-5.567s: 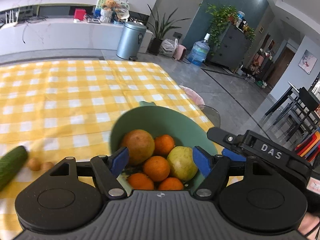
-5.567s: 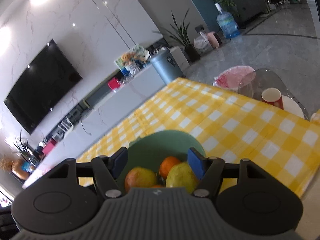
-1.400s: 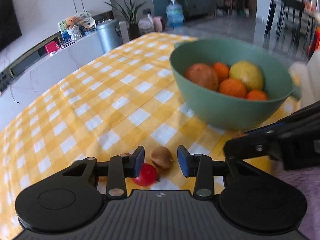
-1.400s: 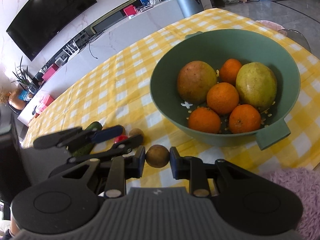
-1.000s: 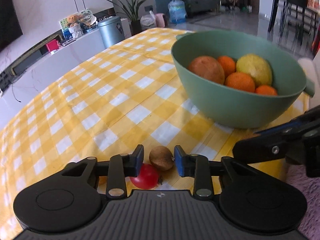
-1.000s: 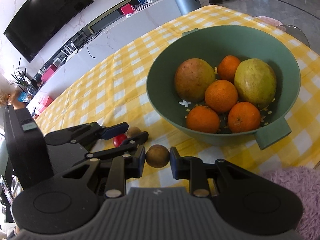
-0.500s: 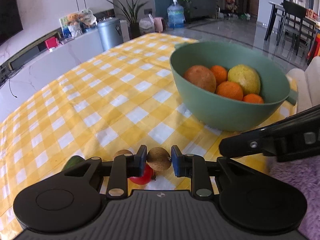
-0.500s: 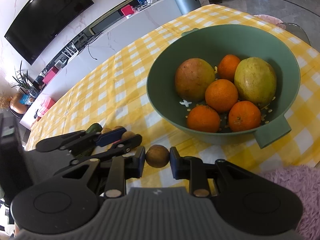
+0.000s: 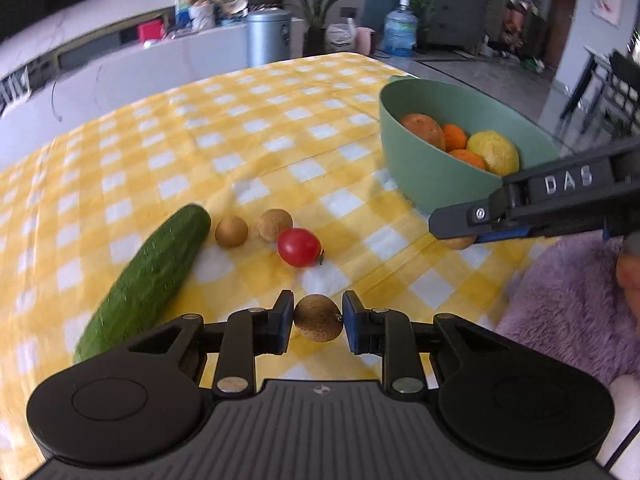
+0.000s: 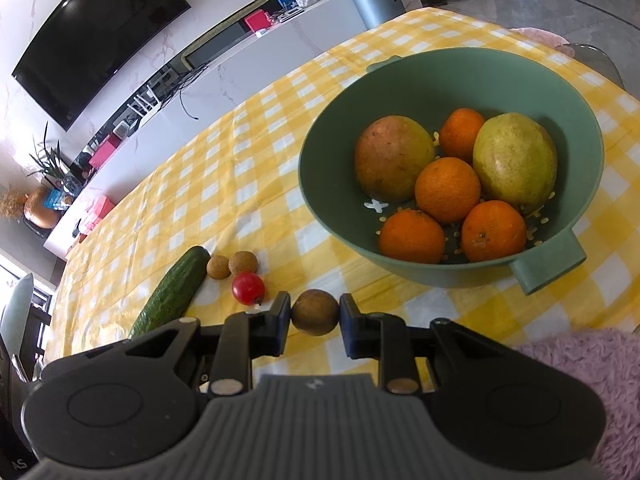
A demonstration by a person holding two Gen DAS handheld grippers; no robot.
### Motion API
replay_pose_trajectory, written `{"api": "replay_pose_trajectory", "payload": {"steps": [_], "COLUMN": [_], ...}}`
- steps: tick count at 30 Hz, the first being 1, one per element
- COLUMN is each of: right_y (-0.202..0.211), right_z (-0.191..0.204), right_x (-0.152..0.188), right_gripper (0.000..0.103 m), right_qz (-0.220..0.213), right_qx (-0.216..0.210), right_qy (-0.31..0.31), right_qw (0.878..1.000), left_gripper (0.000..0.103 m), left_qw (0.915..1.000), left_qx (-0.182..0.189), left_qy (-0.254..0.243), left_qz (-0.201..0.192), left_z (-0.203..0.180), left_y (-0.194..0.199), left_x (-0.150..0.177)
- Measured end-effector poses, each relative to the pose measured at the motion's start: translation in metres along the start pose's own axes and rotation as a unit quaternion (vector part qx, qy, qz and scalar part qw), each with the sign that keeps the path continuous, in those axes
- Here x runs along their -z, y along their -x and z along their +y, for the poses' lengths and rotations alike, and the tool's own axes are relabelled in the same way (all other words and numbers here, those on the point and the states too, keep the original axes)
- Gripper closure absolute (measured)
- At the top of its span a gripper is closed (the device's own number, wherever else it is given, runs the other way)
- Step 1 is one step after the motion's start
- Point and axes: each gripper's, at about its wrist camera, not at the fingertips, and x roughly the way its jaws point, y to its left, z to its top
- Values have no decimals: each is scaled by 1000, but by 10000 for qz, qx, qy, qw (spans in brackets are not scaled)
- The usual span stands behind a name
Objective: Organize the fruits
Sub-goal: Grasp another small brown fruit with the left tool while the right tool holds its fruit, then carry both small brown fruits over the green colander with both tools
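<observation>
Left gripper clamps one small brown fruit; right gripper clamps another brown fruit, near green bowl. Tomato, cucumber on tablecloth.

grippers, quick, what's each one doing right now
Left gripper: closed on a small brown fruit.
Right gripper: closed on another small brown fruit.
</observation>
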Motion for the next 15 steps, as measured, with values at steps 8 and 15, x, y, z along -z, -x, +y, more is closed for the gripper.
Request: {"api": "replay_pose_trajectory", "payload": {"steps": [8,15], "right_y": [19,66], "right_z": [-13,-48], "right_x": [-7,-25], "right_gripper": [81,81], "right_qz": [-59,-1028], "right_qx": [-963,-1308], "right_qy": [-489,-1021], "right_qw": [9941,9808], "left_gripper": [74,74], "left_qw": [9959,9809], "left_qx": [189,654], "left_qy": [365,985], "left_qz": [-810,-1542], "left_z": [-9,-19], "left_y": [28,47], "left_x": [-9,-36]}}
